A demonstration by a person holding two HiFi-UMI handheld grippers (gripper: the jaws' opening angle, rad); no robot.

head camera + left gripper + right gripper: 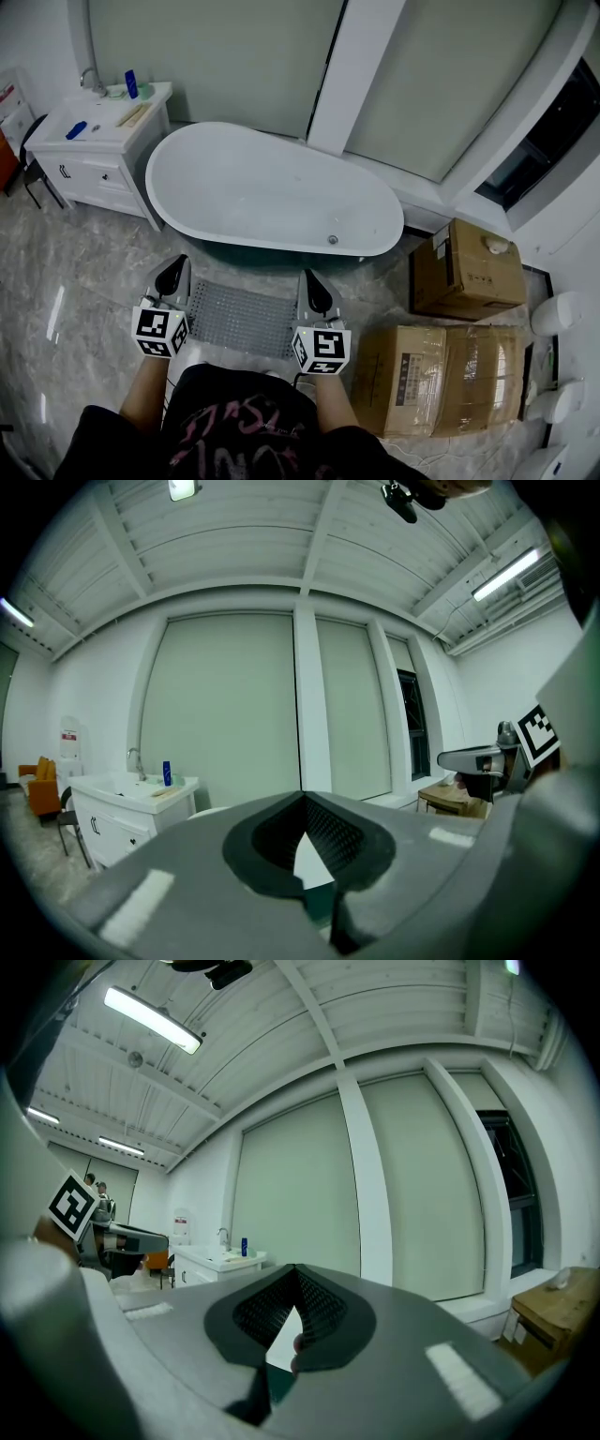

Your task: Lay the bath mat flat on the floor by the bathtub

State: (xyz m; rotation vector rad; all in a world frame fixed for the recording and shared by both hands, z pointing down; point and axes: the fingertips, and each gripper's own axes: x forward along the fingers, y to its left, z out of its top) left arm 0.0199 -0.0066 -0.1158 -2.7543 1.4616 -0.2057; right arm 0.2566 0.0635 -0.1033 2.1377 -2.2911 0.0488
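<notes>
A grey perforated bath mat (242, 319) lies flat on the marble floor just in front of the white oval bathtub (272, 187). Both grippers hover above it and point level toward the tub. In the head view my left gripper (173, 269) is over the mat's left edge and my right gripper (313, 279) over its right edge. In the left gripper view the left gripper (302, 803) has its dark pads meeting at the tips, with nothing between them. The right gripper (295, 1274) looks the same in its own view.
A white vanity with a sink (94, 141) stands left of the tub. One cardboard box (464, 267) sits at the right and two more (441, 380) lie near my feet. White fixtures (558, 314) line the right wall. Blinds cover the window behind the tub.
</notes>
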